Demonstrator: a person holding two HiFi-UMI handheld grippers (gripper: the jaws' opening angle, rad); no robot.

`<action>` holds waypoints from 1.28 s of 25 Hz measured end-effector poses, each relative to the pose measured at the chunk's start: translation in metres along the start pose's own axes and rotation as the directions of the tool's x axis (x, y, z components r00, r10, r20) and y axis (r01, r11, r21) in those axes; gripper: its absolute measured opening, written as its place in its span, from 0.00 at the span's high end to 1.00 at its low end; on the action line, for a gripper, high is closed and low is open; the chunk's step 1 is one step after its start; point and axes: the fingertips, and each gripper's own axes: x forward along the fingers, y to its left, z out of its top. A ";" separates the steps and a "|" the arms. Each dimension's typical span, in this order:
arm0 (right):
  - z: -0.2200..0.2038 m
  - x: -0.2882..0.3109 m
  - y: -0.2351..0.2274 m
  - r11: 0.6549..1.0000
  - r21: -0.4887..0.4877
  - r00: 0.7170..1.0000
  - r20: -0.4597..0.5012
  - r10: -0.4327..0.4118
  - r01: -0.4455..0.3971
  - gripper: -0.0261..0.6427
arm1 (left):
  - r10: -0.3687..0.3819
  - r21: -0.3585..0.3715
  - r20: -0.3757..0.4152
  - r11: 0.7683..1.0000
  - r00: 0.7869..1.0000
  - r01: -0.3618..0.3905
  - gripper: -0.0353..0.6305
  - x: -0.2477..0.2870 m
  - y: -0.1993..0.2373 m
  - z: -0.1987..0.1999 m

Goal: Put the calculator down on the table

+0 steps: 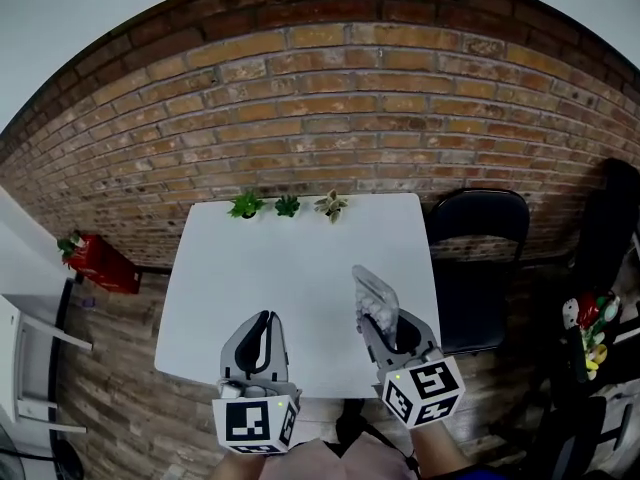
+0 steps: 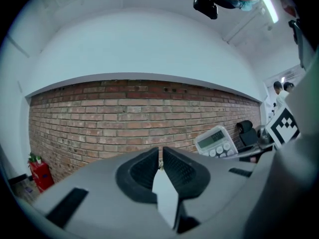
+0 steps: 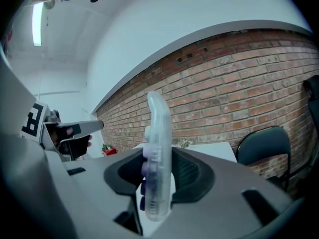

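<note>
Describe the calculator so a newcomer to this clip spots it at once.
Start at the white table before the brick wall. Over its near right part, the right gripper clamps the calculator upright. It alone is a pale, see-through slab with round keys; the three small plants sit at the far edge.

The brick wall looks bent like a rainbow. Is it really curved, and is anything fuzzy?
Head view: the brick wall bows only because of the wide-angle lens. Left gripper view: it arches too, corners go black; a ceiling light glares top right. Right gripper view: the calculator in the right gripper looks soft, being so close.
</note>
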 end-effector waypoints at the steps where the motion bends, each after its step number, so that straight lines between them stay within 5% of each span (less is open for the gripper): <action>1: 0.006 0.008 -0.005 1.000 0.001 1.000 0.006 0.007 -0.007 0.76 | 0.003 0.009 0.003 1.000 1.000 -0.004 0.90 0.010 0.002 0.004; 19: 0.048 0.097 -0.017 0.999 -0.020 0.999 0.015 0.042 -0.042 0.76 | 0.028 0.016 0.023 0.999 0.999 -0.028 0.90 0.085 0.046 0.020; 32: 0.010 0.153 -0.013 1.000 0.013 0.991 -0.131 -0.010 0.012 0.76 | -0.007 -0.039 -0.055 0.999 0.998 0.005 0.90 0.119 0.091 -0.017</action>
